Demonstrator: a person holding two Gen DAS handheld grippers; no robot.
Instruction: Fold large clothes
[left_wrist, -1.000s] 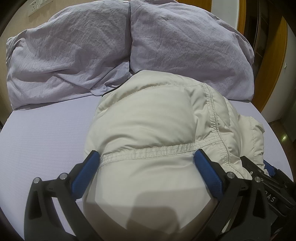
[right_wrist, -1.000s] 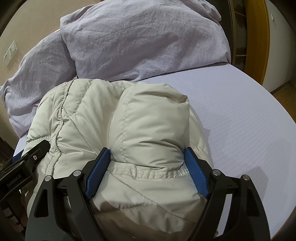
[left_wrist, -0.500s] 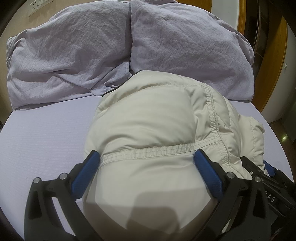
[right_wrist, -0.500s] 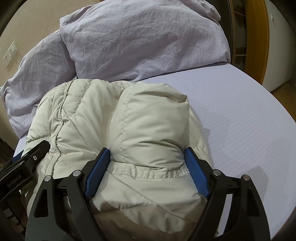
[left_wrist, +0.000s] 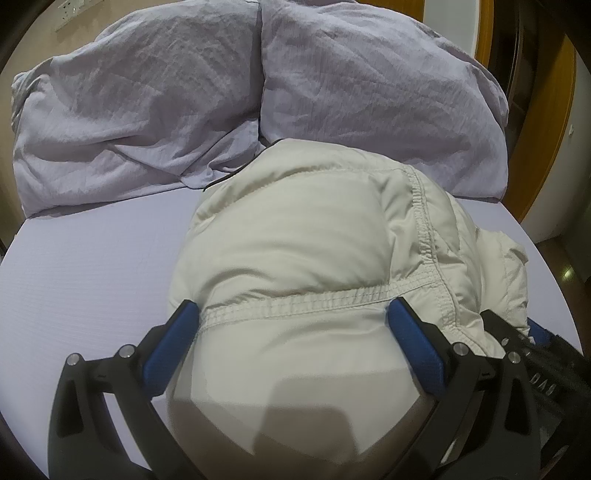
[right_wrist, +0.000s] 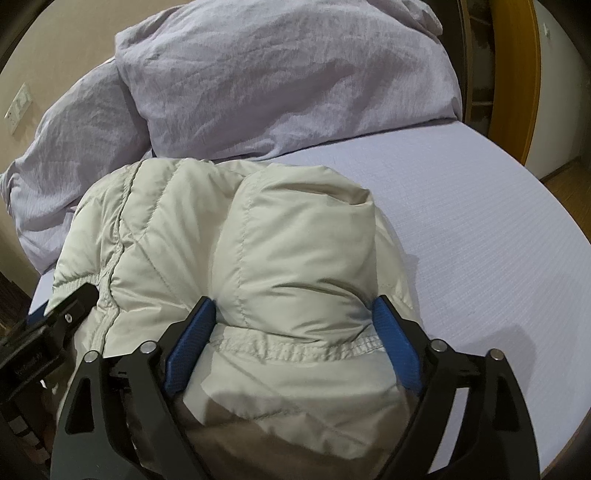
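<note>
We have the jacket (left_wrist: 295, 258) bundled at the lower middle of both views, lying on the bed (left_wrist: 92, 266) in front of the pillows (left_wrist: 332, 92) that fill the top of the frame. Our left gripper (left_wrist: 291, 321) straddles one puffy fold, its wide-set jaws pressing the blue pads into the fabric at either side, so it grips the jacket to keep the fold from springing back. Our right gripper (right_wrist: 293, 317) brackets the neighbouring fold with the jacket between its jaws, which are opening; the pads (right_wrist: 190, 339) look to touch the fabric only lightly. We judge this as letting go after a fold.
</note>
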